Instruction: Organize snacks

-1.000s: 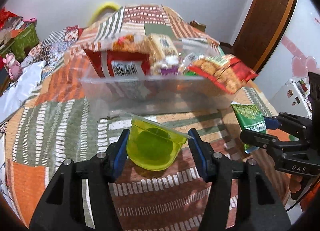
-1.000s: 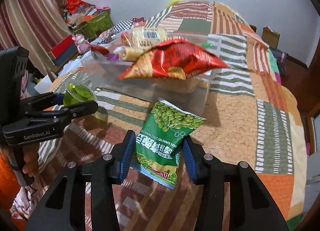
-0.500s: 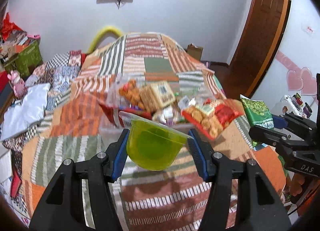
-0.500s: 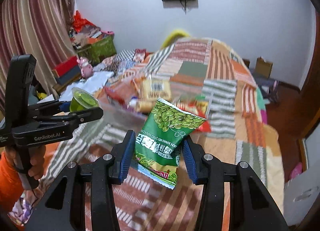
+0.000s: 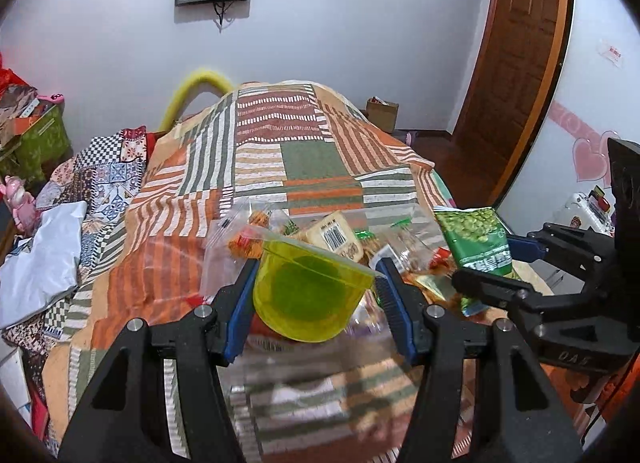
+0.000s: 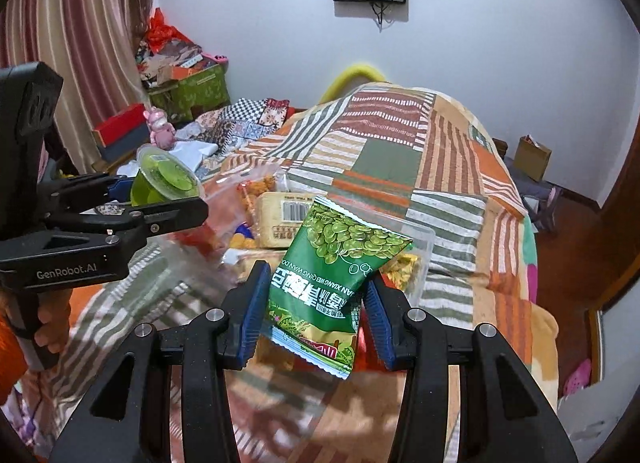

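The clear bin (image 6: 420,263) at frame centre is heaped with snack packets (image 6: 280,219) (little room inside); bare patchwork quilt (image 6: 452,167) lies open beyond it, toward the upper right.

Black plastic left gripper (image 5: 314,305) and right gripper (image 6: 316,313), each with ribbed blue pads (image 6: 253,313) and silver screw heads along angular arms; white "GenRobot.AI" lettering on the left body, embossed "DAS" on the right; orange sleeve beside the left handle
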{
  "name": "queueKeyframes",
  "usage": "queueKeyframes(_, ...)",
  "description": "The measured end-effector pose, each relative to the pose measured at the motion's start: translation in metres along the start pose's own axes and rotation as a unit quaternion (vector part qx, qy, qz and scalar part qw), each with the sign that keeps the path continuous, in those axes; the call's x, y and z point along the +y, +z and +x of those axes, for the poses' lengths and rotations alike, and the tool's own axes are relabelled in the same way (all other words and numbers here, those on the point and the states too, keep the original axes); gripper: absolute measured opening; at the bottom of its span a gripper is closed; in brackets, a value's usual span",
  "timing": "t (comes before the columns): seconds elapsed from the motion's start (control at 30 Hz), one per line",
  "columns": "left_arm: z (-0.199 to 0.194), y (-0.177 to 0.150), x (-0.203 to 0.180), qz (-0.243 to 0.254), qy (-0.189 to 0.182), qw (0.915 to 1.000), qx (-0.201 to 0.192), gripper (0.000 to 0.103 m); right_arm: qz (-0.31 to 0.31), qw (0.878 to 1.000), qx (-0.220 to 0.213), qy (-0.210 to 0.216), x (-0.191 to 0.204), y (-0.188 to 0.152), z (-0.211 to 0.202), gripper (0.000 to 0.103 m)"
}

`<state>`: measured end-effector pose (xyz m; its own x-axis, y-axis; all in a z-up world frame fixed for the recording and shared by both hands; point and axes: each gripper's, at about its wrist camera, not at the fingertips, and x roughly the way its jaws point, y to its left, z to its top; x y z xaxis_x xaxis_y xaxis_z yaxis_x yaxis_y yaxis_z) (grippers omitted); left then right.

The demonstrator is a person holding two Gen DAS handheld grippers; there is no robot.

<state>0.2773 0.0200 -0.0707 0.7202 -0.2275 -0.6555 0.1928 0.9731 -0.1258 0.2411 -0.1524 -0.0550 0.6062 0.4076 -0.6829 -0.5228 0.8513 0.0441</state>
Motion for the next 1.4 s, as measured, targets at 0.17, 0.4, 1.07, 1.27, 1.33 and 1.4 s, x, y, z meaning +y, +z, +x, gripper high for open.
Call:
queueKeyframes(0.17,0.026,0.000,0.004,-0.004,0.000,0.9999,0.011,0.058,-0.012,1.000,0.000,-0.002,0.002,0.007,0.018,0.043)
queueKeyframes(0.4,0.039,-0.009,0.000,0.000,0.001,0.9997,0.024,0.058,-0.023,0.999,0.019,-0.011,0.007,0.001,0.033,0.047)
queueKeyframes(1.07,-0.090,-0.003,-0.033,-0.005,0.005,0.9976,-0.068,0.059,0.015,0.998,-0.054,-0.007,0.009,0.006,-0.081,0.052)
queueKeyframes(1.27,-0.138,-0.011,-0.050,-0.011,-0.001,0.9941,-0.108,0.068,0.037,0.995,-0.091,0.007,0.018,0.004,-0.123,0.054)
queueKeyframes(1.33,-0.153,-0.015,-0.056,-0.010,0.003,0.9925,-0.122,0.072,0.042,0.994,-0.105,0.009,0.022,0.002,-0.136,0.063)
queueKeyframes(1.4,-0.164,-0.018,-0.060,-0.008,0.004,0.9913,-0.131,0.074,0.046,0.991,-0.122,0.008,0.027,0.000,-0.148,0.070)
